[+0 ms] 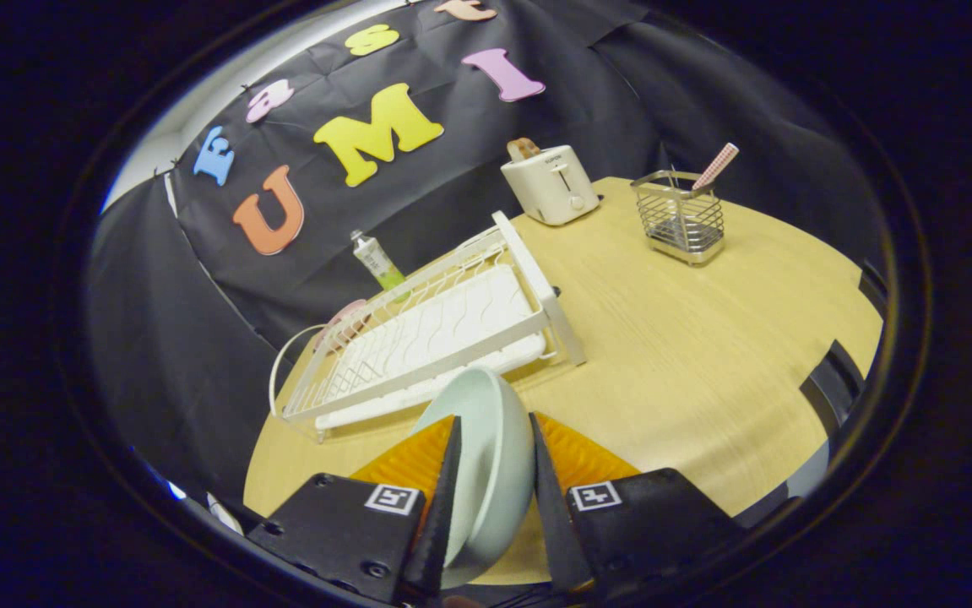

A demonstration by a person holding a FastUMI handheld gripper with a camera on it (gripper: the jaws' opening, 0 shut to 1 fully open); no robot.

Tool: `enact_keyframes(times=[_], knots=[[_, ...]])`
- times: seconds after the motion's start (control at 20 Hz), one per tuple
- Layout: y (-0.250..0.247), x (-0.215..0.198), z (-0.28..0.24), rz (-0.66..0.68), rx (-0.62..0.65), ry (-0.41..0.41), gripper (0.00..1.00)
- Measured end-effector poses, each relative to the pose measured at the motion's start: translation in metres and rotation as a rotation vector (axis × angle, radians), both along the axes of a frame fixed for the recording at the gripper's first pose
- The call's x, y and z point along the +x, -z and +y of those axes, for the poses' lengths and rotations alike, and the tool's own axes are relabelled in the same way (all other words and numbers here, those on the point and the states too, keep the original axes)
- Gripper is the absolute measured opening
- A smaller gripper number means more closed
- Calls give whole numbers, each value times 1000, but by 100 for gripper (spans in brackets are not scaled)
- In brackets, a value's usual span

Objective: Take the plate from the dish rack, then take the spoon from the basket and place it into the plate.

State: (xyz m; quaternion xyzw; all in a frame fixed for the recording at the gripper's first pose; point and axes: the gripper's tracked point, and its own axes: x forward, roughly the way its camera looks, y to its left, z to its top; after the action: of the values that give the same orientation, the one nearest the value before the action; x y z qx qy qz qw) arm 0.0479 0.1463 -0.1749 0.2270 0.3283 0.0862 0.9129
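Observation:
A pale green plate (486, 456) stands on edge between my two fingers, and my gripper (494, 435) is shut on its rim. It is held above the wooden table, just in front of the white dish rack (443, 329), which lies beyond the fingers to the left. A wire basket (678, 217) stands far ahead to the right, with a spoon's pink checked handle (715, 166) sticking out of it.
A white toaster (550, 183) stands at the back of the wooden table (705, 355), behind the rack. A green tube (378, 261) and a pink item (342, 323) sit beyond the rack's far side. Bare tabletop lies between the rack and the basket.

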Motion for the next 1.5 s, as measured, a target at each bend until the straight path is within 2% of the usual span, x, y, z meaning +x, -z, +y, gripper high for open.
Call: enact_keyframes(times=[0.15, 0.25, 0.4, 0.6, 0.75, 0.95, 1.15, 1.25, 1.5], knots=[[4, 3, 1, 1, 1, -1, 53], [-1, 4, -4, -29, -38, 9, 58], [-22, 8, -27, -153, -210, 67, 66], [-57, 4, -55, -313, -338, 105, 82], [-76, 0, -74, -410, -372, 106, 84], [-87, -5, -131, -499, -511, 166, 85], [-86, -2, -192, -509, -479, 222, 100], [-84, 5, -223, -513, -470, 249, 100], [-74, 42, -273, -531, -462, 221, 100]])
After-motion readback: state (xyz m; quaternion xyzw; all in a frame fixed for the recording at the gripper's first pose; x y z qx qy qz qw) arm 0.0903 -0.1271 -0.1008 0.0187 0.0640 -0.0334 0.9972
